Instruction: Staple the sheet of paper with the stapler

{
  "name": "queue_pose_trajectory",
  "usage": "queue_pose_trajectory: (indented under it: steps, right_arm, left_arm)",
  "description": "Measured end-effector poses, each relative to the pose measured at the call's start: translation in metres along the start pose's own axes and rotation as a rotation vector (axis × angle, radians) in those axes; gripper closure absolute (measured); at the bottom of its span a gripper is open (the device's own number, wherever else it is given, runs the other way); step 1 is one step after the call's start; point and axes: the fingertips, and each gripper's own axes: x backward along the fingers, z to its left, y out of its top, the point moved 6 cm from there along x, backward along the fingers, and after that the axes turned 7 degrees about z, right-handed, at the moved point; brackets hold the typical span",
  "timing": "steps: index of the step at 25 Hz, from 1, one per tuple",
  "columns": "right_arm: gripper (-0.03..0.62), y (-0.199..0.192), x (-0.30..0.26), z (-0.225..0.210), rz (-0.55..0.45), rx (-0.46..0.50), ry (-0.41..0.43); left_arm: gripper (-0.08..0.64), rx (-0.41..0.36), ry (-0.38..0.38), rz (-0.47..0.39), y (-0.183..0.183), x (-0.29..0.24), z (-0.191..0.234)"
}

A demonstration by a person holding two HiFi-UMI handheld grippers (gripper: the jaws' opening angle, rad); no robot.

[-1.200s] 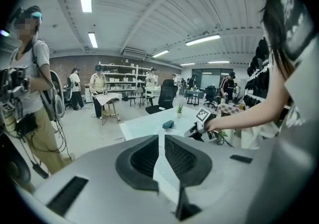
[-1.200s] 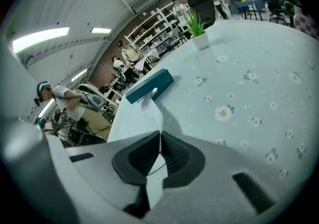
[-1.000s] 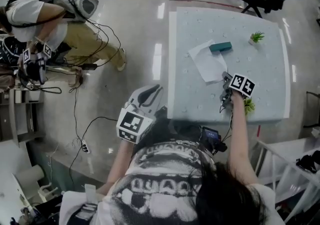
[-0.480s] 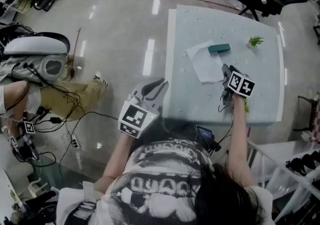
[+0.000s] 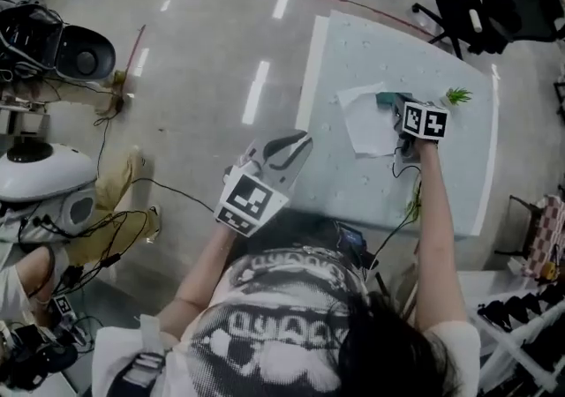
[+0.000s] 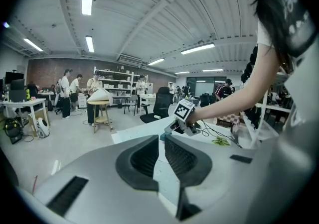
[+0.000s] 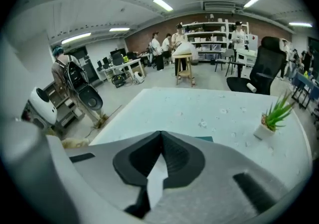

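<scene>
Fingers [image 7: 182,157] of right gripper [image 7: 160,134] are closing, tips meeting, paper [image 7: 155,180] visible in the gap; left gripper [image 6: 160,137] fingers slightly spread.

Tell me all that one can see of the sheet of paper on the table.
The sheet of paper is plain white and thin, with no print that shows. It lies on the pale table, turned askew to its edges. The teal stapler lies at its far corner. The right gripper is at its right edge, jaws closing, with a white strip of the sheet between them.
</scene>
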Motion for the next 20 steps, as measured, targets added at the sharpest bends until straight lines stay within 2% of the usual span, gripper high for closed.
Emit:
queue_pose_trajectory:
  steps: [5,8,12,15,20]
  right_arm:
    - [0.595,0.004,-0.026,0.004,0.242,0.238,0.028]
    - [0.591,0.01,-0.036,0.002,0.347,0.333,0.069]
    - [0.589,0.011,-0.046,0.002,0.459,0.381,0.155]
    - [0.589,0.023,-0.052,0.0,0.513,0.372,0.211]
    - [0.589,0.016,-0.053,0.007,0.622,0.424,0.225]
  left_arm:
    - [0.526,0.019,0.002,0.018,-0.008,-0.003,0.012]
    - [0.526,0.033,0.006,0.034,-0.012,-0.007,0.019]
    - [0.526,0.047,0.006,0.039,-0.019,-0.008,0.023]
    - [0.526,0.051,0.001,0.045,-0.018,-0.015,0.034]
    - [0.526,0.047,-0.025,0.067,-0.03,-0.021,0.026]
